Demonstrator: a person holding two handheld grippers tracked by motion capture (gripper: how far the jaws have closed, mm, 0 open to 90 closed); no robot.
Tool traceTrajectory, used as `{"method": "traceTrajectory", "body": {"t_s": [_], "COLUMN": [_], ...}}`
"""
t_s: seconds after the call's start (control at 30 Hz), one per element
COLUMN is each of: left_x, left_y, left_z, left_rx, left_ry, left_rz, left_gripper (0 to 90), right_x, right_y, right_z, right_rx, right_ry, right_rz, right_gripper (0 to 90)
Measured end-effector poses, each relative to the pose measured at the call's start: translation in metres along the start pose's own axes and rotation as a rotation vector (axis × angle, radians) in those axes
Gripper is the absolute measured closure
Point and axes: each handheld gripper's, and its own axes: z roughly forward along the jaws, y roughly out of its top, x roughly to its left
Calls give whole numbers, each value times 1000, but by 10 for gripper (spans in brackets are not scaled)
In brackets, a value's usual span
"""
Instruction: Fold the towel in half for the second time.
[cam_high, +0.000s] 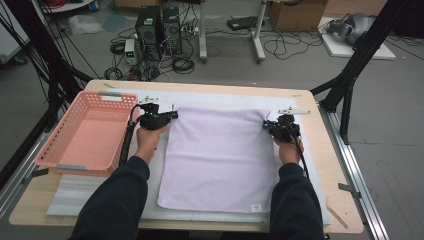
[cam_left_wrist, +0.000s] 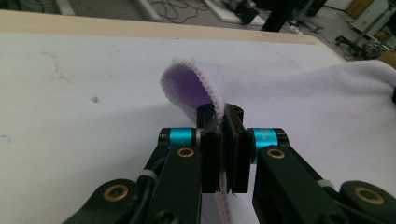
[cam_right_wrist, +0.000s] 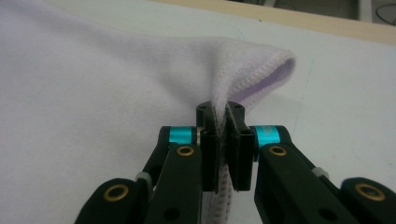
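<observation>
Pinching the lilac towel (cam_high: 220, 155) at its two far corners, left gripper (cam_high: 172, 115) and right gripper (cam_high: 265, 125) both clamped on hem; likely lifting to fold toward desk's near edge.

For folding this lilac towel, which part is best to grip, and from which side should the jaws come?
Grip the towel at its two far corners, coming in from the outer side edges. It lies flat, so only the stitched hem can be pinched. Both grips look right: left gripper and right gripper are each shut on a corner hem.
</observation>
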Motion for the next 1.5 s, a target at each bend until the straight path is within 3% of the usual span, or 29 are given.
{"method": "traceTrajectory", "body": {"t_s": [0.1, 0.27, 0.4, 0.53, 0.83, 0.97, 1.1, 1.13, 1.17, 1.2, 1.23, 1.27, 1.3, 1.37, 1.4, 1.43, 1.5], "left_x": [-9, -15, -18, -24, -34, -39, -37, -36, -36, -34, -33, -33, -30, -27, -24, -22, -20], "left_y": [2, -7, -16, -25, -45, -61, -74, -75, -73, -71, -66, -66, -57, -52, -48, -43, -42], "left_z": [-9, -25, -37, -49, -75, -86, -88, -87, -86, -84, -83, -83, -77, -70, -65, -54, -49], "left_rx": [-13, -38, -44, -38, -26, 15, 52, 54, 40, 30, 26, 26, 23, 38, 47, 63, 69], "left_ry": [-17, -43, -65, -87, -125, -146, -130, -115, -88, -72, -60, -60, -30, -18, -15, -39, -50], "left_rz": [52, 41, 45, 59, 96, 110, 139, 144, 140, 123, 118, 118, 128, 117, 90, 30, 22], "left_gripper": [857, 857, 857, 856, 856, 855, 842, 812, 691, 545, 472, 427, 391, 376, 369, 372, 406], "right_x": [4, 9, 18, 23, 29, 33, 37, 36, 36, 35, 33, 33, 28, 24, 23, 22, 20], "right_y": [-1, -5, -2, -4, -38, -53, -66, -67, -68, -67, -65, -65, -56, -44, -39, -35, -28], "right_z": [-11, -26, -37, -46, -71, -81, -84, -84, -83, -83, -83, -83, -84, -82, -77, -73, -58], "right_rx": [-16, -23, -10, -11, -12, 0, 19, 20, 27, 18, 10, 10, -20, -31, -14, 1, 42], "right_ry": [28, 66, 79, 92, 123, 142, 153, 157, 159, 150, 133, 133, 92, 71, 72, 74, 72], "right_rz": [-40, -44, -92, -102, -98, -95, -90, -91, -76, -64, -39, -39, 1, 27, 41, 44, 46], "right_gripper": [850, 849, 849, 849, 847, 847, 840, 822, 765, 654, 567, 567, 453, 391, 372, 367, 358]}}
